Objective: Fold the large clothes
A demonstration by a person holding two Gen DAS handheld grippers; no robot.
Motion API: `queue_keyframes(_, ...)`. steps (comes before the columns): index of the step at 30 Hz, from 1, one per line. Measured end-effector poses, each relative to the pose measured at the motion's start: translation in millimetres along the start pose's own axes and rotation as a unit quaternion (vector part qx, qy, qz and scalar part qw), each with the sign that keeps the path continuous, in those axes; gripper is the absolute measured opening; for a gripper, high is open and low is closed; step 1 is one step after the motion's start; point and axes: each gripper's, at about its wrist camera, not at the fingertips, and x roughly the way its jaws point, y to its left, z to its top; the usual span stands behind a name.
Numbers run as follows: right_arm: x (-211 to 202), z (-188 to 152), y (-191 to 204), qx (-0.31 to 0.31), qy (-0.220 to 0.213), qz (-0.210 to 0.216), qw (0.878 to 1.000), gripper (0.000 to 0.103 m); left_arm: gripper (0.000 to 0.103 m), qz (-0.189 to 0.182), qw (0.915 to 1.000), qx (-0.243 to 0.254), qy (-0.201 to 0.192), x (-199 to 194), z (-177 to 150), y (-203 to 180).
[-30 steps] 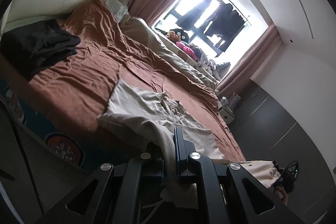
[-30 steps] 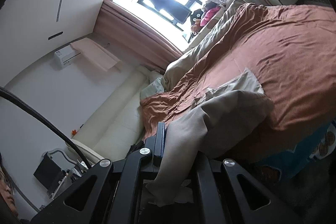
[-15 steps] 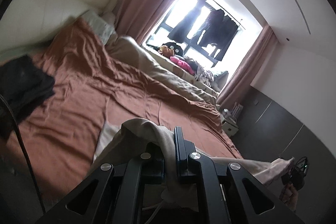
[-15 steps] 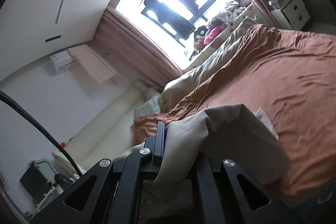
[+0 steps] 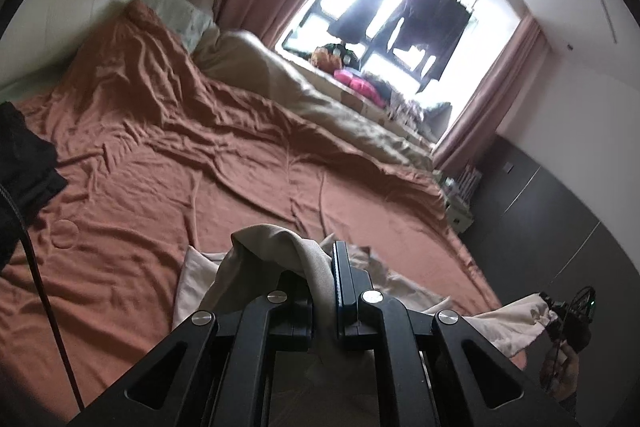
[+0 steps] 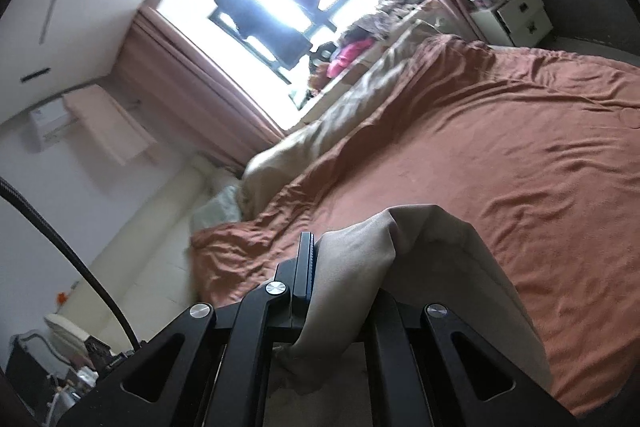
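I have the left tongs (image 5: pixel 333 267) and the right tongs (image 6: pixel 344 251) each pinching an edge of the beige garment (image 5: pixel 276 243), low in both frames, over the bed (image 5: pixel 168 163). I judge this the carry-over step of a fold; next I should bring the held edge across and lay it flat farther up the sheet.

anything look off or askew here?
Nothing damaged or spilled. The beige garment is bunched over the left gripper and hangs unevenly toward the right gripper, both shut on it. The brown bedsheet is heavily wrinkled.
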Motion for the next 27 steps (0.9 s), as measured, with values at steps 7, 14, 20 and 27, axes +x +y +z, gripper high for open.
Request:
queue_keyframes(7,50.0,-8.6,5.6,0.04,0.035,-0.056,0.997,0.001,0.008,0.046,0.9967,-0.013,0.065,69.7,-8.2,34.6)
queue_keyframes(14,84.7,-16.2,15.6,0.058,0.085,-0.107,0.989,0.004,0.024,0.069,0.9879,-0.033,0.134,121.3,-22.7,60.3)
queue_keyframes(20,72.1,-5.8,44.4,0.048,0.07,-0.098,0.992,0.103,0.079,0.082,0.9905,-0.038,0.104,113.7,-10.4,60.9)
queue_keyframes(27,60.6,-2.8,91.9,-0.015,0.117,-0.097,0.988,0.103,0.08,0.107,0.9893,0.015,0.098,94.7,-11.9,40.8)
